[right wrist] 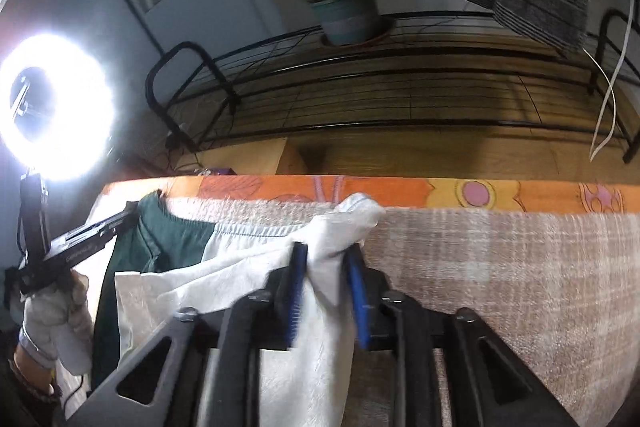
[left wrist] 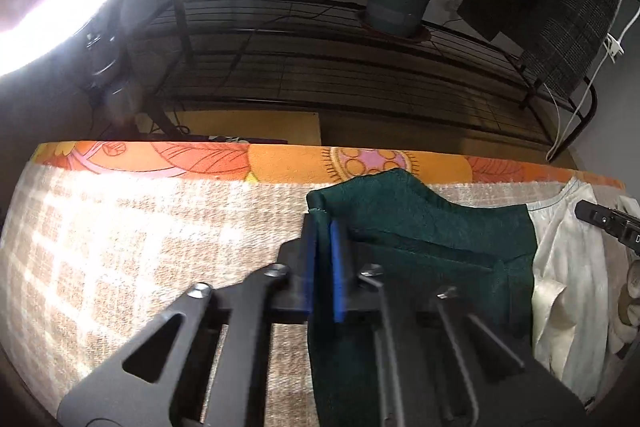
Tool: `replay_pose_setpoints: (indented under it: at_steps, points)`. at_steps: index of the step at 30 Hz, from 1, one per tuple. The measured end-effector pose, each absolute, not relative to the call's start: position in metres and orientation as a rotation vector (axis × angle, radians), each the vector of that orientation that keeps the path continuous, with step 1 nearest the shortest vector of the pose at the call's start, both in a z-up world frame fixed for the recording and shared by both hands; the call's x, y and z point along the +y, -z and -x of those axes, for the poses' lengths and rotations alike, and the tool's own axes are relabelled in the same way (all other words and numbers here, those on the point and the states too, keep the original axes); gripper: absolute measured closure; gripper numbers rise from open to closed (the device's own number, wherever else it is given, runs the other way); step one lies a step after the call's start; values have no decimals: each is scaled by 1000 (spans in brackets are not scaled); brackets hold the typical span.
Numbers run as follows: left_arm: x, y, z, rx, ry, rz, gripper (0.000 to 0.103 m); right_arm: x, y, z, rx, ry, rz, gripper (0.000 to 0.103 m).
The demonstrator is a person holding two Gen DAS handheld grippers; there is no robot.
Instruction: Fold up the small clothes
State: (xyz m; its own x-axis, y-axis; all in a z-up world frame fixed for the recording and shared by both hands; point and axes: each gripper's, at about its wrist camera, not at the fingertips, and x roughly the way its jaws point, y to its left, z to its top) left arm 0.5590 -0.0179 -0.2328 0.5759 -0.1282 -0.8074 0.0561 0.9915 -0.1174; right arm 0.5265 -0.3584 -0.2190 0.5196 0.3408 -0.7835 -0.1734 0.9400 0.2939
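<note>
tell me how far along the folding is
Early. Nothing looks finished: no neat stack is visible. In hand: the left gripper pinches the green cloth's corner, and the right gripper clamps bunched white cloth. Left: laying the edges over and flattening both pieces on the checked blanket.

Ring light (right wrist: 56, 107), wire rack (right wrist: 400, 87) — potted plant (right wrist: 348, 13)
</note>
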Motion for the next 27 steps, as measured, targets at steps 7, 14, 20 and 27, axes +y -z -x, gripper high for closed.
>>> replay_pose_setpoints:
  at_steps: [7, 14, 20, 27]
  points:
    - [-17, 223, -545, 924, 111, 116, 103, -357, 202, -511, 935, -329, -181, 102]
    - [-9, 187, -514, 865, 148, 132, 103, -360, 169, -489, 886, -353, -193, 102]
    - [-1, 152, -484, 823, 174, 155, 103, -360, 138, -460, 853, -355, -192, 103]
    - [3, 111, -424, 777, 204, 141, 103, -355, 104, -410, 825, -360, -174, 103]
